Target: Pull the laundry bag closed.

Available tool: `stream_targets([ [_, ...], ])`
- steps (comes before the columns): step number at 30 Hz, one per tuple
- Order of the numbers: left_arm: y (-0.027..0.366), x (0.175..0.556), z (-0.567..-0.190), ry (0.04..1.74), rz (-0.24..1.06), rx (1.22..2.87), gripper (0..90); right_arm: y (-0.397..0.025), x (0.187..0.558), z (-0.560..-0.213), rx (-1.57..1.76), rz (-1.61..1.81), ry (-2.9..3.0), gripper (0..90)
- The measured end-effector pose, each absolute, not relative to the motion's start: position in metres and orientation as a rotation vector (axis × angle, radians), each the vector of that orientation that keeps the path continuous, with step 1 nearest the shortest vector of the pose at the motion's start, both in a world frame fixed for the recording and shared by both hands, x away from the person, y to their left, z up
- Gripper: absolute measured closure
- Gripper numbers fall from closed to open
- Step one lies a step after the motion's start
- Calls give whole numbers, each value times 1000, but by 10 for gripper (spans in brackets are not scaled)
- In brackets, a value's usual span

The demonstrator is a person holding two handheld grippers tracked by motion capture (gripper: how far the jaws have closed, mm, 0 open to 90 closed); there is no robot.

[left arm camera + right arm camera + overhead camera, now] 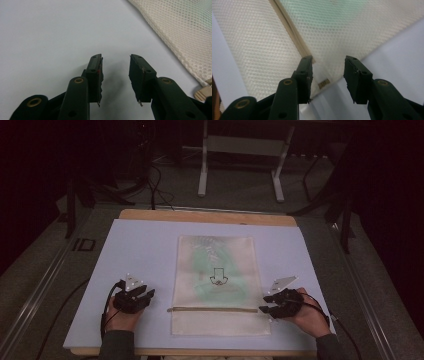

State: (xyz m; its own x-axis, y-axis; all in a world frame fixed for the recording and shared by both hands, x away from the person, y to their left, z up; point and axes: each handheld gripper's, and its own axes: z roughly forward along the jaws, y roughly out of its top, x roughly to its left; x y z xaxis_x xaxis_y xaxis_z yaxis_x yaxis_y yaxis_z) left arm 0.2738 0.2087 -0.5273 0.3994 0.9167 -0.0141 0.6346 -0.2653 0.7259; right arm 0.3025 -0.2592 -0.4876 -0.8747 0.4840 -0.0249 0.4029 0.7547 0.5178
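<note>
A cream mesh bag lies flat in the middle of the light blue table top; something green shows through it and a zipper runs across near its front end. My left gripper rests open on the bare surface to the left of the bag, nothing between its jaws; the bag's edge lies to its right. My right gripper stands open at the bag's right edge, by the zipper's end. In the right gripper view its jaws straddle the bag's edge where the zipper stops.
The blue sheet covers a wooden board whose far edge shows. Beyond the table stand white frame legs and dark cables on a grey floor. Each hand trails a black cable.
</note>
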Motion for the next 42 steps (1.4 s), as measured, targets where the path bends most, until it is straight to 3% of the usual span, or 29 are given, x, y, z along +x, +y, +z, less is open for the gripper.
stream_targets([
  [42,208,272,-527,1322,557,1989,617,-185,302,-479,446,715,2904,585],
])
